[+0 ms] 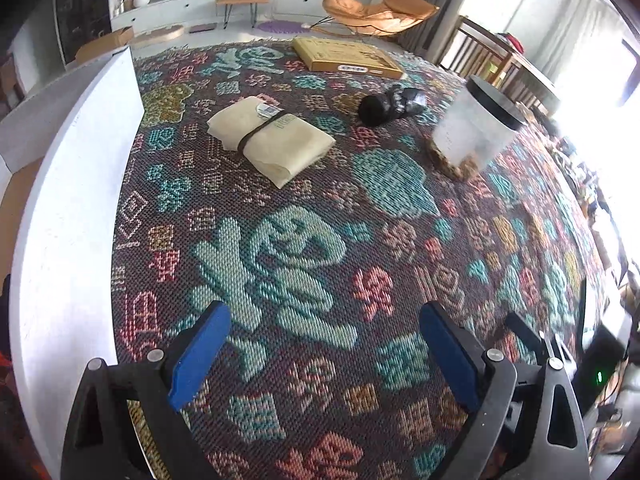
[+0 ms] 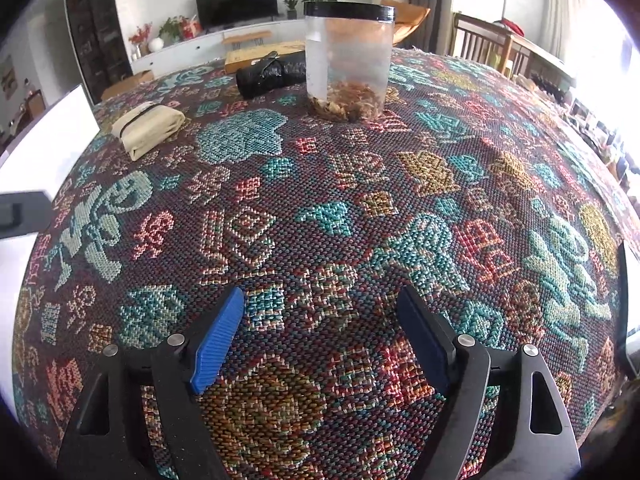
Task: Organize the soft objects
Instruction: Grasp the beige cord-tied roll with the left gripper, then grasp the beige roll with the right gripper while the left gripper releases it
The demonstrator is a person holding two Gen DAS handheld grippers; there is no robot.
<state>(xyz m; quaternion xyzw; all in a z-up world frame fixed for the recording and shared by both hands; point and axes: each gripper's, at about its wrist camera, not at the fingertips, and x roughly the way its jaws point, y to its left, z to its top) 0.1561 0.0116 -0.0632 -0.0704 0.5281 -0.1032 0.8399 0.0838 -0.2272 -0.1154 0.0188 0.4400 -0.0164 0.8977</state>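
Looking at both wrist views, I'd say this job is barely started. My left gripper (image 1: 320, 344) has its blue-padded jaws spread wide with nothing between them, and the right gripper (image 2: 320, 332) is the same, wide apart and empty over the woven patterned tablecloth (image 2: 360, 220). The soft stuff is all out of reach: the cream folded cloth bundle with a dark band around it (image 1: 272, 140) lies near the white board (image 1: 72, 184), and the black crinkly rolled bag (image 1: 390, 106) sits further back, just beside the clear plastic jar with a black lid (image 2: 347, 60). Nothing looks grouped yet, so basically everything's left, I reckon.
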